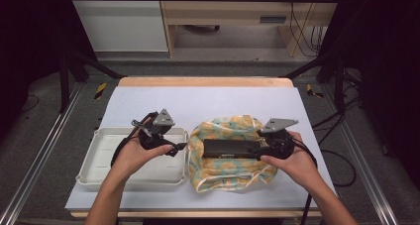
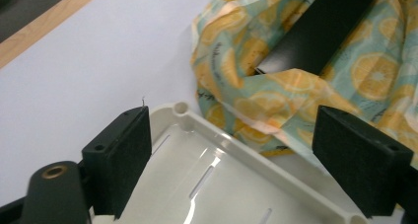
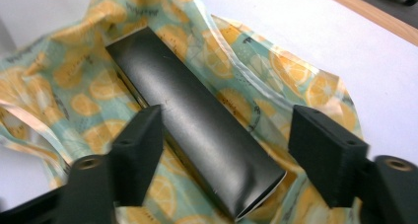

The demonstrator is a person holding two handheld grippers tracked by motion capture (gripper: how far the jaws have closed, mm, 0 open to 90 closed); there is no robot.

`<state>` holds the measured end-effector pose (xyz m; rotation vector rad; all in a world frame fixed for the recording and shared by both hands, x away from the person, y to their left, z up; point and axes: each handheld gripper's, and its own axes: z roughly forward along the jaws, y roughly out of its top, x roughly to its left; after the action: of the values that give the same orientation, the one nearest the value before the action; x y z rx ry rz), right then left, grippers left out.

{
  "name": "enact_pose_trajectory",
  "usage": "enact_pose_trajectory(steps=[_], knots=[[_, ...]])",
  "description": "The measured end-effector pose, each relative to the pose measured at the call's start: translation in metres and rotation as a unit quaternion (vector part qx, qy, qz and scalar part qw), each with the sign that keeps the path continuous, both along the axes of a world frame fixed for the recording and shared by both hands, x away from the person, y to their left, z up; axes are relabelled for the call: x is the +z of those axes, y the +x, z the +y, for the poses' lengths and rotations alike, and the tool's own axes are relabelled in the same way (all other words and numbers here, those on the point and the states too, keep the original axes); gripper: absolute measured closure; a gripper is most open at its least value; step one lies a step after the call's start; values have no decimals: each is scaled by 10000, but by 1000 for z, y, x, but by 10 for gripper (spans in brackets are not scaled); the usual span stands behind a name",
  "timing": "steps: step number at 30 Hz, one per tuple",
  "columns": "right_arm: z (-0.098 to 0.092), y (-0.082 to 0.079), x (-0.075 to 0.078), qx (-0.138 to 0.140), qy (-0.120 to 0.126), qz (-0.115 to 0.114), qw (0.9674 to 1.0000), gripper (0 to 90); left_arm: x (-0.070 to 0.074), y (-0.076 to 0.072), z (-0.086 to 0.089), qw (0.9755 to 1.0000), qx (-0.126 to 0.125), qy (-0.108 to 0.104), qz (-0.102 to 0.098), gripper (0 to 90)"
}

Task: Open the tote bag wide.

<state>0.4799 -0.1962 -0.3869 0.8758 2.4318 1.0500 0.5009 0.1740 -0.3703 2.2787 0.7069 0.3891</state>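
- White plastic, the tray (image 1: 106, 158) lies at the left of the table (image 1: 148, 93), empty, its right rim just beside the cloth bag.
- The left gripper (image 1: 179, 146) hovers over the tray's right part, pointing at the bag; in the left gripper view its jaws stand wide apart with nothing between them, above the tray's corner (image 2: 180, 108).
- The bag (image 1: 225, 168), patterned with orange slices on pale green, lies crumpled in the middle of the table, its mouth gaping upward.
- The black box (image 1: 228, 148), long and flat, lies lengthwise in the bag's open mouth, most of its top face bare; in the right gripper view its near end (image 3: 246, 194) sits between the jaws.
- The right gripper (image 1: 257, 148) is at the box's right end; its jaws are spread, and the pads (image 3: 328, 145) do not press on the box.
- Risk, as a judgement: with neither gripper gripping, the slack cloth may fold over the box and hide an edge, so a later grasp could catch fabric along with cardboard.
- The box's smooth faces could also slip if pinched only at the corner, tipping it out over the bag's rim.
- The left gripper, being so near the tray's rim, could knock the tray and shift it against the bag.
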Motion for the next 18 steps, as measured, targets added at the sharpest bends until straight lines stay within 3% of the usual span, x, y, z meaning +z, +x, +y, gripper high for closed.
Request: enact_pose_trajectory(steps=[2,4,5,6,7,9,11,13,16,18], knots=[[6,10,4,94,-168,78,9998,212,-4,2,8,10000,36,-54,66,119],[9,17,5,264,-286,193,9991,152,-7,3,14,9999,-106,24,111,85],[14,23,5,505,-535,175,9971,154,-10,3,21,9999,-92,7,103,79],[16,24,5,586,-604,207,9962,153,-11,4,25,9999,-81,-5,109,79],[16,24,5,586,-604,207,9962,153,-11,4,25,9999,-81,-5,109,79],[18,31,4,705,-856,263,9935,170,-14,4,35,9997,96,-179,149,80],[18,36,4,788,-1001,238,9916,217,-16,4,42,9994,200,-223,179,81],[15,41,2,770,-1080,206,9910,230,-21,3,47,9993,301,6,224,82],[9,45,-2,789,-1186,357,9892,233,-25,1,50,9984,454,224,239,86],[5,47,-4,922,-1335,463,9857,232,-24,-3,52,9985,473,135,241,82]])
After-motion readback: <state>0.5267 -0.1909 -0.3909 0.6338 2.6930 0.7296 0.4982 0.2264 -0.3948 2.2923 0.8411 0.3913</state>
